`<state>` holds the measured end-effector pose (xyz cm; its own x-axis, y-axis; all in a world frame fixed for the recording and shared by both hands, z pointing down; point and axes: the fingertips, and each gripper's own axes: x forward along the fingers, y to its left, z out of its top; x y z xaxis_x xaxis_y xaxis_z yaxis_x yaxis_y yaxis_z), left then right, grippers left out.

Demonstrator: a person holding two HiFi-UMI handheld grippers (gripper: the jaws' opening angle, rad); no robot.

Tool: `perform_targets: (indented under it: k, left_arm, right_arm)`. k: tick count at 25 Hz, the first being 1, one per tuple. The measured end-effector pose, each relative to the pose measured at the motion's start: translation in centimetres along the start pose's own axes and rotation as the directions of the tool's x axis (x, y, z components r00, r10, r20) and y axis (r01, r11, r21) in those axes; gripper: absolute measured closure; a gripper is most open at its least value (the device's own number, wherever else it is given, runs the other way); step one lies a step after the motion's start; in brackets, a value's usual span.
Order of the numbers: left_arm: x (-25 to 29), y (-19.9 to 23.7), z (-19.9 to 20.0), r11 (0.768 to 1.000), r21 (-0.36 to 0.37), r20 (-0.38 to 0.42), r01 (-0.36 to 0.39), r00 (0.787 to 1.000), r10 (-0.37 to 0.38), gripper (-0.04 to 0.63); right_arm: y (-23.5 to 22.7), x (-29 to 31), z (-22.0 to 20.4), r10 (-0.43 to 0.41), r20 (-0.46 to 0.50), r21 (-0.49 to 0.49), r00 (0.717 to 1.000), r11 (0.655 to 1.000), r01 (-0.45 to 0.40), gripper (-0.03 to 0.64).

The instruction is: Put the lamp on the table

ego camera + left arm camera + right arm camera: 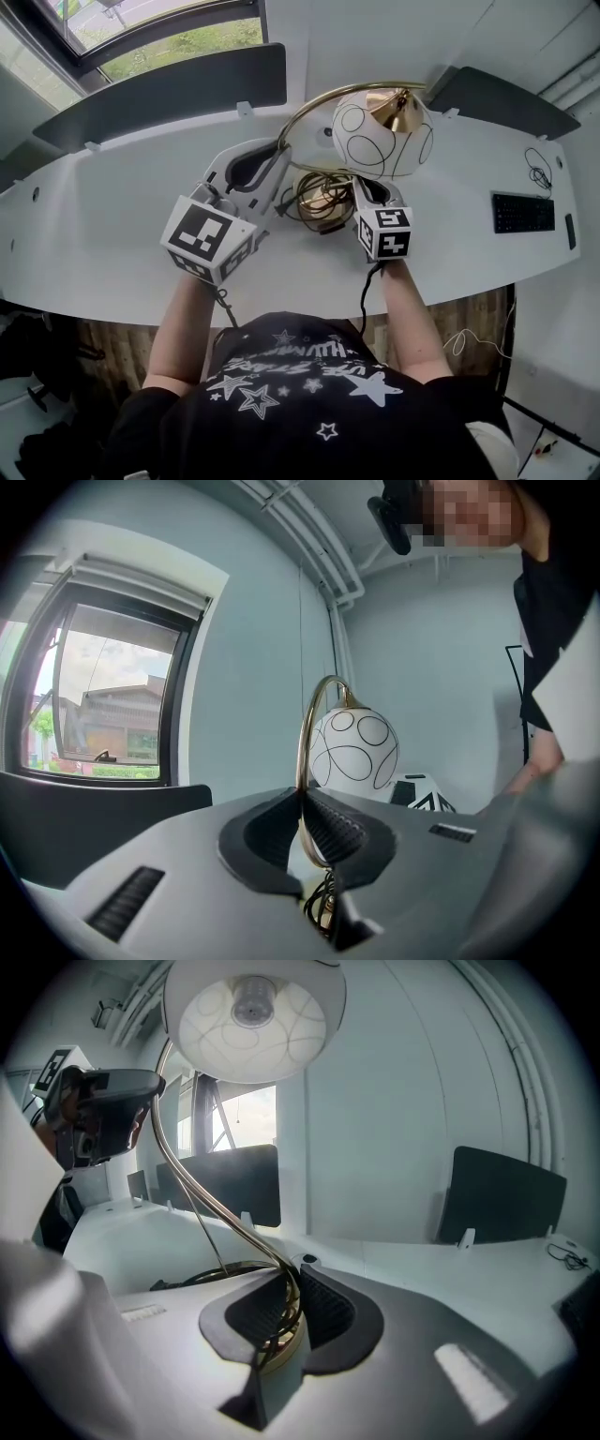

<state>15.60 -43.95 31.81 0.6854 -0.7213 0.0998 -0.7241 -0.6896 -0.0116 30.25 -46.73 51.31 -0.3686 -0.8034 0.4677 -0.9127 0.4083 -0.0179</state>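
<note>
The lamp has a white globe shade [382, 131] with black loops, a curved brass arm [307, 108], and a base [323, 204] with a dark cord coiled round it. It is held over the white table [122, 220]. My left gripper [279, 155] is shut on the brass arm [301, 761], with the shade [354, 752] just beyond the jaws. My right gripper [356, 187] is shut on the lower stem and cord at the base [281, 1335], and the shade [251, 1018] hangs overhead. I cannot tell whether the base touches the table.
Dark divider panels [159, 94] [506, 103] stand along the table's far edge below a window. A black keyboard [523, 212] and a thin cable [539, 173] lie at the right end. The person's arms and torso fill the near side.
</note>
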Motion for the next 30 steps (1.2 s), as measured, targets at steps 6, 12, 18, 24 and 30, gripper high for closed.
perform_targets:
  k: [6, 12, 18, 24, 30]
  left_arm:
    - [1.8, 1.1, -1.4, 1.0, -0.012, -0.078, -0.017, 0.997, 0.017, 0.565]
    - [3.4, 1.2, -1.9, 1.0, 0.003, -0.054, 0.009, 0.999, -0.009, 0.565]
    - [4.0, 1.1, -2.3, 1.0, -0.008, -0.047, 0.018, 0.999, -0.018, 0.565]
    - [4.1, 1.0, -2.6, 0.999, 0.022, -0.041, 0.032, 0.999, -0.031, 0.565]
    - [4.1, 1.0, -2.7, 1.0, 0.001, -0.055, 0.025, 0.998, -0.025, 0.565]
  right_arm:
    - [-1.6, 2.3, 0.1, -0.005, -0.01, 0.013, 1.0, 1.0, 0.005, 0.574]
    - [-3.0, 3.6, -0.1, -0.012, -0.018, 0.015, 1.0, 1.0, 0.013, 0.574]
    - [-3.7, 3.9, -0.4, -0.023, -0.029, 0.022, 0.999, 0.999, 0.024, 0.574]
    - [-3.7, 4.4, -0.7, -0.028, -0.034, 0.029, 0.999, 0.999, 0.029, 0.574]
    - [-3.6, 4.5, -0.8, -0.024, -0.035, 0.042, 0.999, 0.999, 0.025, 0.574]
